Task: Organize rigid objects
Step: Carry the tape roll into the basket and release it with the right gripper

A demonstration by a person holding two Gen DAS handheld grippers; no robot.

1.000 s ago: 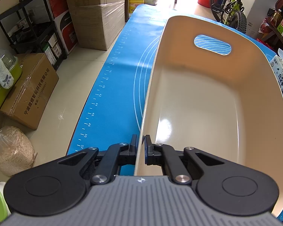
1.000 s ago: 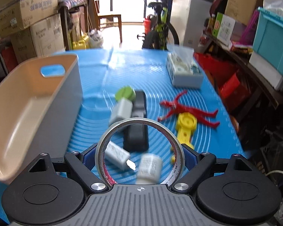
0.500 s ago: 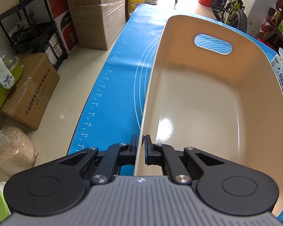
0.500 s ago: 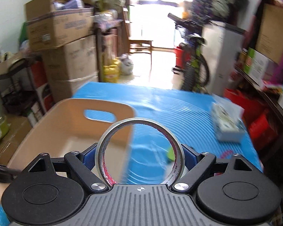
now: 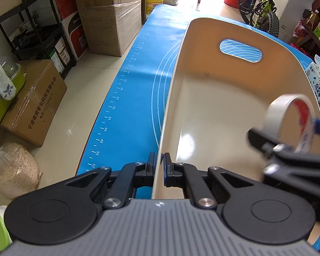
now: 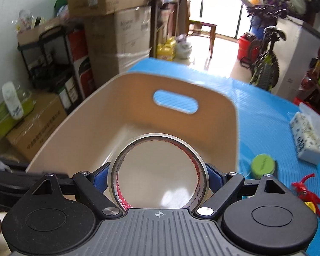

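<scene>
The left gripper [image 5: 159, 166] pinches the near rim of the beige plastic basket [image 5: 234, 98]; the right gripper [image 6: 159, 170] clamps a grey tape ring [image 6: 159, 171] over its inside.

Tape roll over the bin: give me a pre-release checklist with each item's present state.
1. Tape roll clamped between the right tongs: ok.
2. Roll above the bin opening, not the mat: ok.
3. Left tongs shut on the bin's near wall, steadying it: ok.
4. Bin floor below the roll bare: ok.
5. Roll clear of the bin walls: ok in both views.
6. Height of the drop: cannot tell.
</scene>
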